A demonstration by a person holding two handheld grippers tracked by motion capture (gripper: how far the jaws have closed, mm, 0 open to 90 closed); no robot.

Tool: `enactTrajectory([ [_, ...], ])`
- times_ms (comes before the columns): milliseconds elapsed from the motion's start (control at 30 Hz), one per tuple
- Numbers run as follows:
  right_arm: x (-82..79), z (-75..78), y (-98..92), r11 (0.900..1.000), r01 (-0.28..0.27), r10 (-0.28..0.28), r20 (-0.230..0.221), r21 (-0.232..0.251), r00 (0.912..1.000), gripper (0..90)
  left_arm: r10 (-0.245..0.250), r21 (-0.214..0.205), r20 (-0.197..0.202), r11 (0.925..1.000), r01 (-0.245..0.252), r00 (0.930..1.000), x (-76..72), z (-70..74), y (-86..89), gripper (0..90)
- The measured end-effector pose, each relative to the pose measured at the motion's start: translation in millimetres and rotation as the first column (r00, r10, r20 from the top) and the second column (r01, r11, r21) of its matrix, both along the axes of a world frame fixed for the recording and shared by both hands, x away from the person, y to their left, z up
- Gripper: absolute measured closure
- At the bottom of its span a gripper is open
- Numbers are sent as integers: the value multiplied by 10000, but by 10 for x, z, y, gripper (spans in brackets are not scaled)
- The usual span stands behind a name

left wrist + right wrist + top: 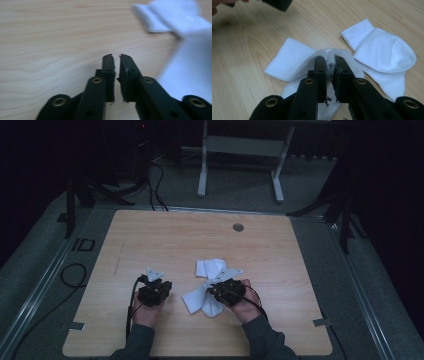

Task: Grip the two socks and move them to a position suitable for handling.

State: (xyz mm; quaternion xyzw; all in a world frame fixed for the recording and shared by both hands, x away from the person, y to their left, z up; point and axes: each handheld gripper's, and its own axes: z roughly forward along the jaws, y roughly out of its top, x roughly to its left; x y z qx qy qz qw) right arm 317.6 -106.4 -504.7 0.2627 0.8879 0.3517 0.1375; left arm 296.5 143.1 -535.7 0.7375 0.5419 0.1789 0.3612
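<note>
Two white socks lie on the wooden table [150, 235]. The nearer sock [194, 299] [287, 60] is bunched up, and my right gripper [220, 286] [329, 60] is shut on a raised fold of it. The second sock [210, 267] [384, 55] lies flat just beyond, touching the first. Left of the socks my left gripper [154, 282] [116, 57] hovers over bare wood, shut, with nothing between its pads. In the left gripper view the socks [172, 17] are a white blur at the right.
A round grommet [238, 227] sits near the table's far edge. A white table frame [240, 150] stands on the floor behind. Black cables [72, 275] run along the floor at the left. The left gripper's body [278, 3] is at the top of the right gripper view.
</note>
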Motion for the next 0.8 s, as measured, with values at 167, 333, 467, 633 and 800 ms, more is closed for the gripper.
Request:
enactTrajectory([
  [167, -3, -29, 1, 10000, 21, -22, -110, -42, 9999, 797, -1060, 1, -71, 9944, 1060, 9943, -78, -12, -262, 871],
  [333, -30, -55, -11, 10000, 41, -42, -198, -71, 9998, 736, -1853, 350, -600, 9816, 1876, 9808, -122, -118, -505, 878],
  [467, -93, -26, -30, 10000, -44, 43, -128, -38, 9999, 691, -1874, 384, -911, 9807, 1915, 9781, -105, -169, -521, 890],
  [633, -183, 40, -65, 9999, -118, 118, 72, 95, 9999, 658, -1906, 456, -933, 9797, 1954, 9772, -99, -172, -525, 892],
  [800, -311, 102, -93, 9990, -310, 299, 357, 307, 9989, 746, -1895, 395, -933, 9802, 1938, 9774, -90, -177, -517, 892],
])
